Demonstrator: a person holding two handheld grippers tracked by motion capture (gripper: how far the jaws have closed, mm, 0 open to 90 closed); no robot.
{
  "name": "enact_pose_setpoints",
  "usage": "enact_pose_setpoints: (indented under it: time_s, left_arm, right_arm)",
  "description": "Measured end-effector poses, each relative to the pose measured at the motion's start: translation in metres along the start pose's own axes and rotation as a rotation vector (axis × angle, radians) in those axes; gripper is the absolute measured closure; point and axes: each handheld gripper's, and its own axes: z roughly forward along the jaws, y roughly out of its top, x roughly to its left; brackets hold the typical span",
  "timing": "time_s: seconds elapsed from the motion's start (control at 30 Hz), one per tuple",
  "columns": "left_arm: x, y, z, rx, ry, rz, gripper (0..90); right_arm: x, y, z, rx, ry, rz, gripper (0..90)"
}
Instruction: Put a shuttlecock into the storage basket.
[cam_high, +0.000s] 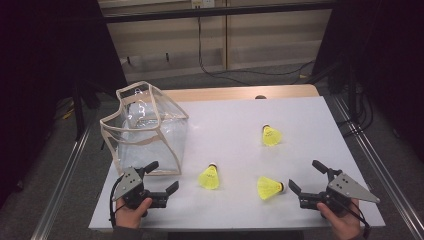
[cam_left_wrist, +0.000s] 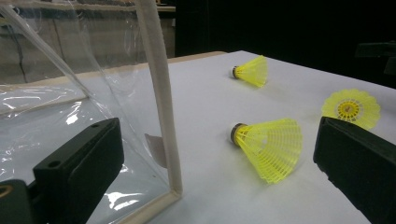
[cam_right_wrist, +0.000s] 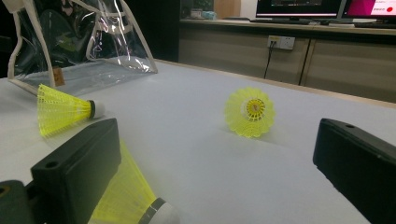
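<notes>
Two hand-held grippers sit at the near edge of the white table (cam_high: 240, 120). On the left, the left gripper (cam_high: 162, 176) has its jaws spread wide with nothing between them, just beside the near corner of the clear bag (cam_high: 145, 127), which stands upright with its cream trim. On the right, the right gripper (cam_high: 306, 176) is likewise released and empty, its jaws apart next to the nearest shuttlecock (cam_high: 269, 187), which lies on its side. A second shuttlecock (cam_high: 209, 177) rests between bag and first; the third shuttlecock (cam_high: 271, 135) lies farther back.
</notes>
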Motion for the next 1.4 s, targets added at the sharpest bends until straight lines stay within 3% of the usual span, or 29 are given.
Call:
enact_pose_setpoints:
  time_s: [0.4, 0.77, 0.9, 1.4]
  left_arm:
    - [-0.003, 0.001, 0.003, 0.008, -0.016, -0.004, 1.7]
    - [-0.007, 0.002, 0.010, 0.010, -0.053, -0.005, 1.6]
    - [-0.011, 0.002, 0.014, 0.032, -0.074, 0.000, 1.5]
    - [-0.017, 0.004, 0.024, 0.048, -0.090, -0.002, 1.6]
  right_arm:
    - [0.000, 0.000, -0.001, -0.002, 0.004, -0.002, 1.2]
    - [0.000, 0.000, -0.001, -0.001, 0.005, 0.000, 1.2]
    - [0.001, 0.001, 0.000, -0.005, 0.009, -0.001, 1.2]
    - [0.001, 0.001, 0.000, -0.005, 0.016, -0.006, 1.1]
